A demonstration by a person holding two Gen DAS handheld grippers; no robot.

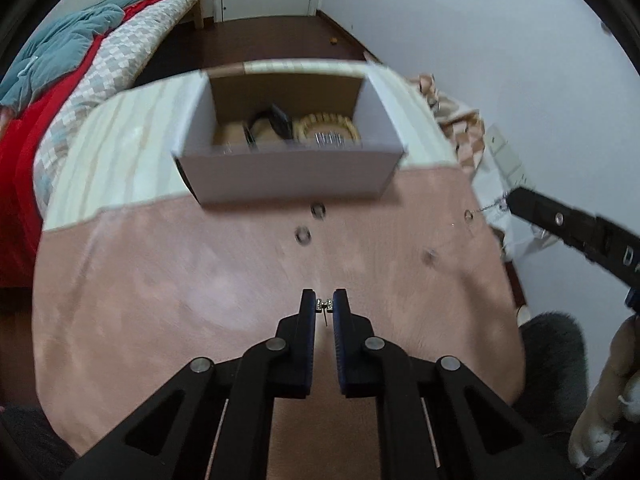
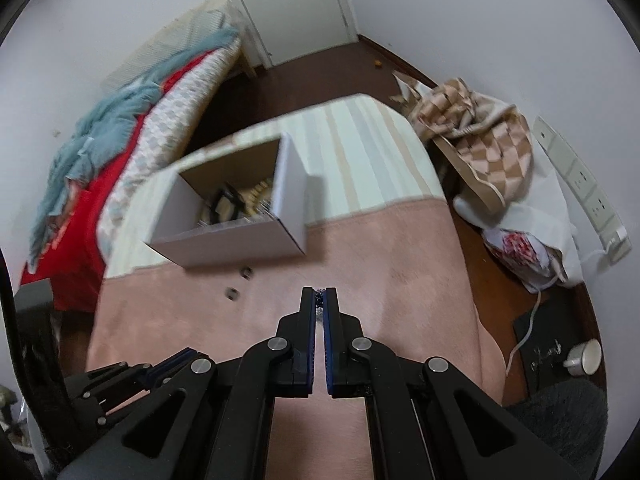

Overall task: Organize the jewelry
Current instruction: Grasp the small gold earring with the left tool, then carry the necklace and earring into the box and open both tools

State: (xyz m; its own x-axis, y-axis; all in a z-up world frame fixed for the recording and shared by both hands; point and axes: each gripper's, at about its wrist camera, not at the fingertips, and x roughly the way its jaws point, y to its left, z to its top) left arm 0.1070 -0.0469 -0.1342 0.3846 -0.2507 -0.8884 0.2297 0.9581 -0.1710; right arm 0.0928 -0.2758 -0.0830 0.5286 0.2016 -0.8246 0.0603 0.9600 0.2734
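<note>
Small silver earring (image 1: pixel 324 304), pin hanging down, clamped at the tips of the left gripper (image 1: pixel 324 305), held above the pink cloth (image 1: pixel 160 300). Right gripper (image 2: pixel 319 298): jaws nearly together, pinching a thin chain (image 1: pixel 490 206) that trails from its tip; links blurred, so type uncertain. Two rings (image 1: pixel 303 236) (image 1: pixel 318 210) lie on the cloth just before the open white box (image 1: pixel 288 176); the box holds a beaded bracelet (image 1: pixel 326 130) and dark items. Striped table surface (image 1: pixel 132 140) beyond
</note>
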